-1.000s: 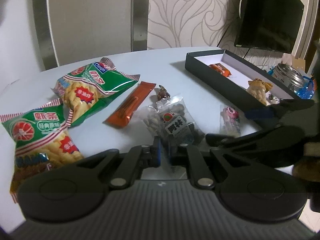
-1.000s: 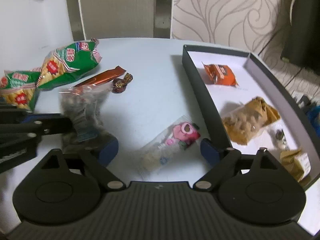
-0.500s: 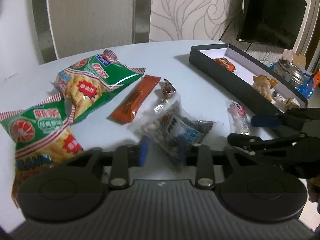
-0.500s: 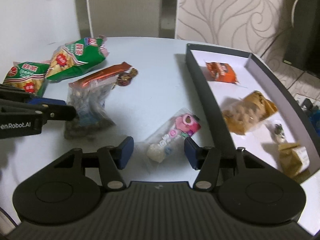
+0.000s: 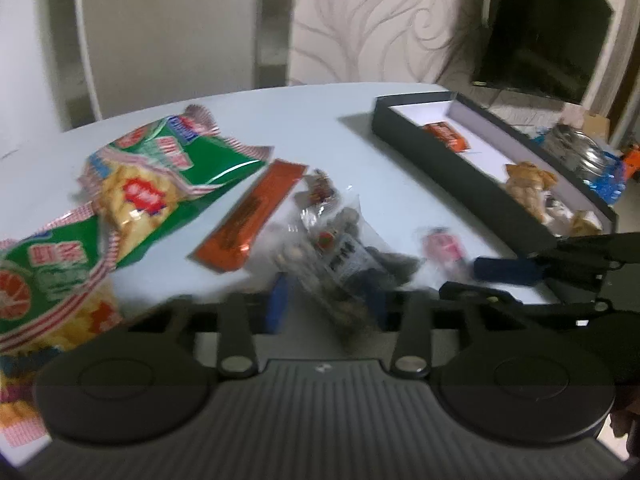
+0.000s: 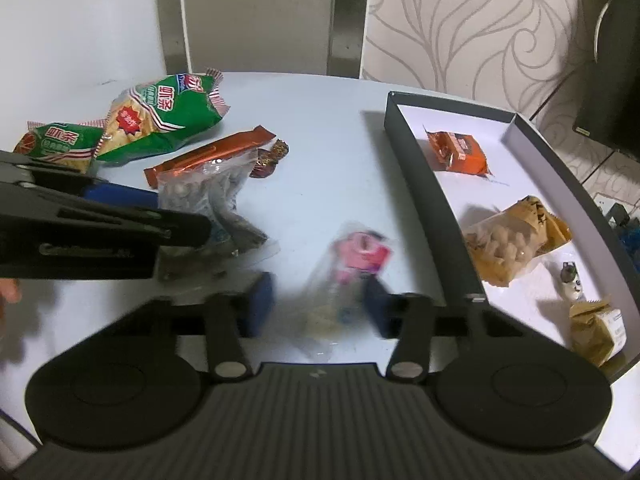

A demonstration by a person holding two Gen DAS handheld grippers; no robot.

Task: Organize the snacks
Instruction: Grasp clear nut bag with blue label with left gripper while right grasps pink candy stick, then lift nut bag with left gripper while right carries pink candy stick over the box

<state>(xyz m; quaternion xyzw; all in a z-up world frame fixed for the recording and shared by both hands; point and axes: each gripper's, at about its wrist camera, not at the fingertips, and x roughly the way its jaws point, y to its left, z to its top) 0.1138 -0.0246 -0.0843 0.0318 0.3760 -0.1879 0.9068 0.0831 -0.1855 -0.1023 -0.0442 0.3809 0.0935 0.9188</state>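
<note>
A clear bag of nuts lies on the pale table between the open fingers of my left gripper; it also shows in the right wrist view. A clear packet with a pink sweet lies between the open fingers of my right gripper; the left wrist view shows it too. Neither gripper clamps anything. A dark box with a white floor stands to the right and holds an orange packet, a brown snack bag and small items.
Two green prawn-stick bags lie at the left, with an orange bar and a dark wrapped sweet beside them. A jar stands beyond the box. The table edge is close in front.
The left gripper went from shut on the nut bag to open, leaving the bag on the table. The right gripper narrowed and moved forward around the pink packet.
</note>
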